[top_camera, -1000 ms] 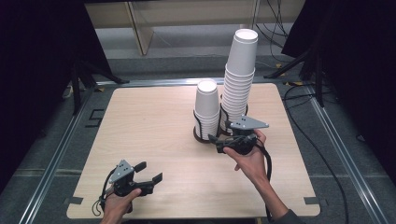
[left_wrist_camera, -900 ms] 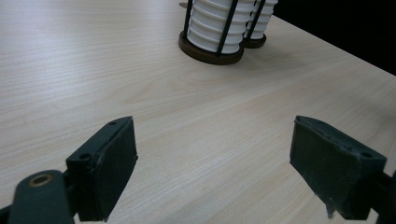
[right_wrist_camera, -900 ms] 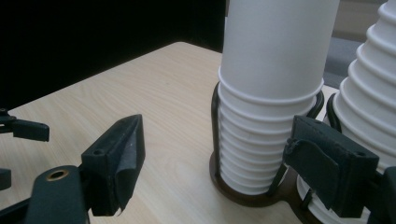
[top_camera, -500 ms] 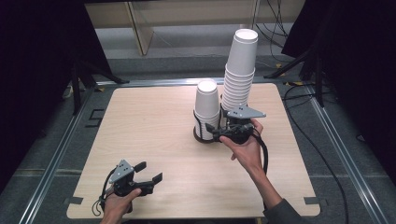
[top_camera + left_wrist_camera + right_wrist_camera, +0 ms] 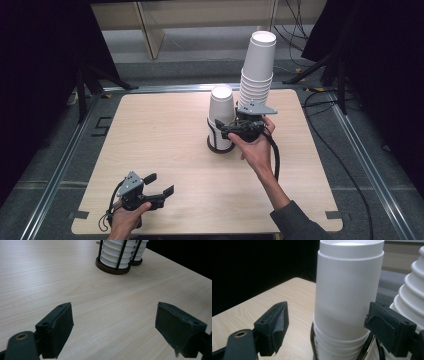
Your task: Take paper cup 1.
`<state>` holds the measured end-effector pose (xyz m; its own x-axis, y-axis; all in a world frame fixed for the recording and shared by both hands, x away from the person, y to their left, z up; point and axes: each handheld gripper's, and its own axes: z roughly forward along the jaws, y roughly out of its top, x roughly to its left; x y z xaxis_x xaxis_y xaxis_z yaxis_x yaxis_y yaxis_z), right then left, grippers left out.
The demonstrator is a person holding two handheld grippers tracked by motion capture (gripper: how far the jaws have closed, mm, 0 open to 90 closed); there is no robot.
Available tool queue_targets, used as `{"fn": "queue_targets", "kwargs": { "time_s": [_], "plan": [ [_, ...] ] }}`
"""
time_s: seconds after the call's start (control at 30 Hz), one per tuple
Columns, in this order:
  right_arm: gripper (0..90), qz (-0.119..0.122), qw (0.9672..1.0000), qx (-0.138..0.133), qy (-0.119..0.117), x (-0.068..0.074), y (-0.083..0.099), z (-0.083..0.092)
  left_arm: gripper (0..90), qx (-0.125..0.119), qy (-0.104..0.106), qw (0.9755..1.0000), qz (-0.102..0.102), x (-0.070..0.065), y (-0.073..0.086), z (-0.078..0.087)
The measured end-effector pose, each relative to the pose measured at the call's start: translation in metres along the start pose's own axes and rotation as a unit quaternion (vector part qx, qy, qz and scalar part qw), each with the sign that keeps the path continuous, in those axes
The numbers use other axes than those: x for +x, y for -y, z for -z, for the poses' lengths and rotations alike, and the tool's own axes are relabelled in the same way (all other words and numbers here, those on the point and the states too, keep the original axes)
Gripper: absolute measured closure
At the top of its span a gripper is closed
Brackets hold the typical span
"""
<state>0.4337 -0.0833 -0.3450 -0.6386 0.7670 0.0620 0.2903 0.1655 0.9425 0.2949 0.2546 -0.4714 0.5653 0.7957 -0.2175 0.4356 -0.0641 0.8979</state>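
On the far-centre part of the wooden surface, 2 stacks of white paper cups stand side by side, each in a round dark-based wire holder: a short stack w/ its holder base nearest the person, and a much taller stack just behind and to its right. All cups sit upside down, closed bottoms up, mouths down; each stack's long axis is vertical, the tall one leaning slightly. Individual cups can't be counted reliably; the short stack shows one long top cup over several nested rims.

2 hand-held grippers are in use, one per hand. Right hand-held gripper is level w/ the short stack's lower half, jaws spread wide on either side of the top cup; in the right gripper view a clear gap shows at the left pad, while the right pad sits just beside the cup wall – contact can't be confirmed. No squeeze visible, nothing held.

Left hand-held gripper rests low near the front-left edge, well apart from both stacks, jaws parted, nothing between them but bare wood; its pads point toward the holders across the surface.
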Motion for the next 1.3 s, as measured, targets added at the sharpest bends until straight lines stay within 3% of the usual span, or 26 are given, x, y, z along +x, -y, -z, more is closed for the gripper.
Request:
{"fn": "queue_targets", "kwargs": {
  "time_s": [0.1,0.47,0.57,0.63,0.67,0.87,0.93,0.97,1.3],
  "plan": [
    [18.4,0.007,0.9999,-0.007,0.008,-0.001,-0.002,-0.003,14.4,0.0,0.0,1.0,-0.001,0.0,0.0,0.0],
    [17.0,-0.009,0.9997,0.007,0.021,-0.003,-0.007,-0.017,14.4,-0.001,0.001,1.0,0.001,0.0,0.0,0.0],
    [16.4,0.001,0.9995,0.005,0.031,-0.004,-0.01,-0.02,14.4,0.0,0.003,1.0,-0.003,0.0,0.0,-0.001],
    [16.1,-0.011,0.9995,0.007,0.03,-0.003,-0.011,-0.023,14.4,0.004,-0.001,1.0,-0.004,0.0,0.0,0.0],
    [16.0,-0.009,0.999,0.01,0.042,-0.003,-0.013,-0.023,14.4,0.005,-0.001,1.0,-0.004,0.0,0.0,0.0],
    [15.6,-0.01,0.9983,0.013,0.057,-0.001,-0.016,-0.031,14.4,0.004,0.003,1.0,-0.007,0.0,0.0,-0.001],
    [15.6,-0.024,0.9976,0.013,0.064,0.0,-0.017,-0.034,14.4,0.01,0.0,0.9999,-0.008,-0.001,0.0,0.0],
    [15.5,-0.017,0.9975,0.009,0.068,-0.001,-0.018,-0.036,14.4,0.01,0.0,0.9999,-0.008,-0.001,0.0,0.0],
    [15.7,-0.023,0.996,0.011,0.086,0.001,-0.022,-0.045,14.4,0.003,0.003,1.0,-0.002,-0.002,0.0,-0.001]
  ]
}}
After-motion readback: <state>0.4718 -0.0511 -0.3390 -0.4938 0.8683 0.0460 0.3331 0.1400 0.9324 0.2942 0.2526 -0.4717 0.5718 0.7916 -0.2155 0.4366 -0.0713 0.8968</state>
